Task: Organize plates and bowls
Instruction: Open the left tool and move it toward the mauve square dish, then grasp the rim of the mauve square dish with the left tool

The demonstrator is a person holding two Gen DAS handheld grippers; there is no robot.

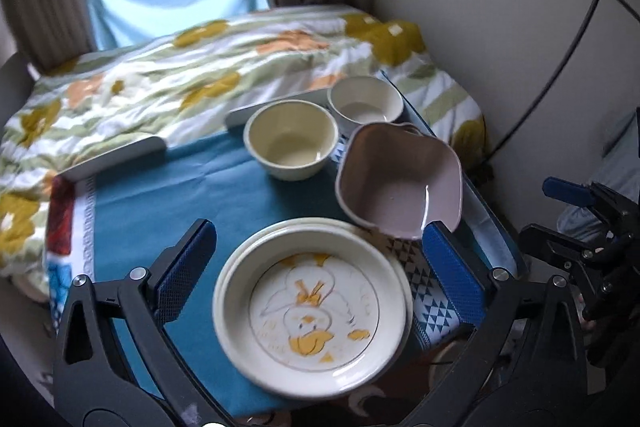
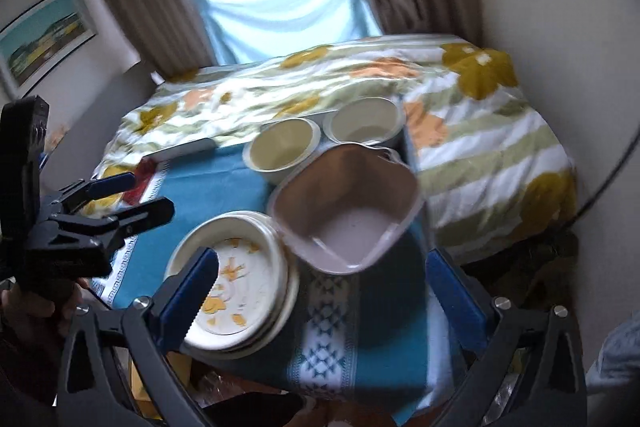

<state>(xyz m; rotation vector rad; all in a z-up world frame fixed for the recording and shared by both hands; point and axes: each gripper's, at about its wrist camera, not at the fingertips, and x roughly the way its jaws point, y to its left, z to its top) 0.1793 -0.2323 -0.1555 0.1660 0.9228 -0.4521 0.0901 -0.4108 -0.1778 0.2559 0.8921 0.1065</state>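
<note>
Right wrist view shows the right gripper spread wide and empty before the tilted pink square plastic bowl leaning on the stacked cream duck-printed plates, so it should pinch one rim wall squarely, while the left gripper waits released.

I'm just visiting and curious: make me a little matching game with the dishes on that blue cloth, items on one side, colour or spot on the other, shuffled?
Items:
1. Square bowl
2. Duck plate
3. Near round bowl
4. Far round bowl

Descriptions:
A. Pale yellow inside
B. Farthest back, beside the floral bedspread
C. Dusty pink
D. Stacked on another plate, nearest the cameras

Pairs: 1-C, 2-D, 3-A, 4-B
</note>
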